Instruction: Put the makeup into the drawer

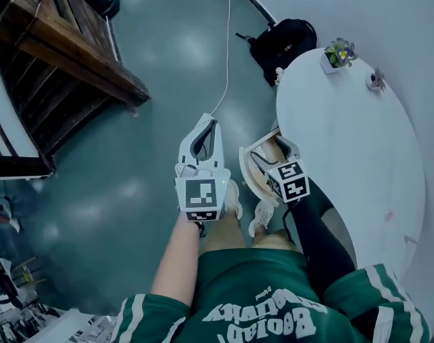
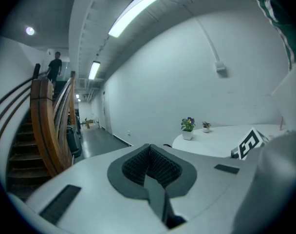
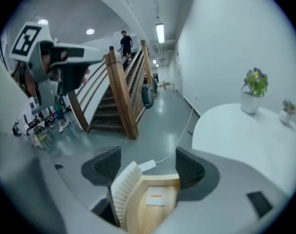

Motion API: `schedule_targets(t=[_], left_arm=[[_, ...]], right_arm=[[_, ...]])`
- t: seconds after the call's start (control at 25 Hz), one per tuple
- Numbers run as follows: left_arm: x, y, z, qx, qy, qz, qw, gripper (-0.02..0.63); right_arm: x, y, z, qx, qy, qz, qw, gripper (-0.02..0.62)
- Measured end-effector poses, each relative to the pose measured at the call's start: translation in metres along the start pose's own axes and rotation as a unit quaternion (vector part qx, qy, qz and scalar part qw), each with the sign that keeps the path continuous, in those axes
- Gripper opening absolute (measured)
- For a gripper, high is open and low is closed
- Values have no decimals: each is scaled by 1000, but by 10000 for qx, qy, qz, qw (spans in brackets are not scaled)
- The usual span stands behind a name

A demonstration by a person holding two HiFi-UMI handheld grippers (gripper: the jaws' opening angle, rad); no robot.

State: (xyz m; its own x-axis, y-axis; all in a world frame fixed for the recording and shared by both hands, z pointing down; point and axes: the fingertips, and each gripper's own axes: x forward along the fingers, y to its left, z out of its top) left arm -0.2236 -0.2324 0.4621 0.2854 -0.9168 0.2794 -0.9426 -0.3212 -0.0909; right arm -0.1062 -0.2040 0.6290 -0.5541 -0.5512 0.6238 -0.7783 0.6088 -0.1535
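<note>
Green shirt (image 1: 267, 306) of the person fills the bottom of the head view, and from it both arms reach forward over the grey-green floor (image 1: 131, 191). In the left hand, the left gripper (image 1: 208, 123) has its jaws pressed together with nothing between them. Just beside it, the right gripper (image 1: 263, 148) has its jaws spread wide and clamped on the makeup item (image 3: 150, 204), a cream-coloured curved piece with a white ribbed side and a small label. This item is held in the air above the floor, near the edge of the round white table (image 1: 345, 148). Two small potted plants (image 1: 338, 54) stand at the far end of the table. A black backpack (image 1: 285, 45) lies on the floor beside it. A white cable (image 1: 228, 48) runs across the floor, and a wooden staircase (image 1: 67, 56) stands at the left.
</note>
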Motion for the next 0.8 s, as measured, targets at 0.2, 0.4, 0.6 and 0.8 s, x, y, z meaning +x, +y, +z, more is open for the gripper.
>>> schedule_targets(t=[0.2, 0.4, 0.6, 0.8], left_arm=[[-19, -6, 31, 35, -176, 149, 9997, -6], [-32, -20, 69, 137, -386, 149, 9991, -6], [-41, -52, 111, 411, -696, 108, 9967, -6], [-35, -102, 127, 471, -872, -204, 9949, -6]], right_arm=[[-62, -13, 63, -151, -864, -231, 9959, 360], [-115, -19, 115, -572, -1536, -338, 9859, 360], [-177, -31, 160, -607, -2499, -454, 9653, 354], [-223, -60, 144, -684, -2541, -796, 9615, 354]])
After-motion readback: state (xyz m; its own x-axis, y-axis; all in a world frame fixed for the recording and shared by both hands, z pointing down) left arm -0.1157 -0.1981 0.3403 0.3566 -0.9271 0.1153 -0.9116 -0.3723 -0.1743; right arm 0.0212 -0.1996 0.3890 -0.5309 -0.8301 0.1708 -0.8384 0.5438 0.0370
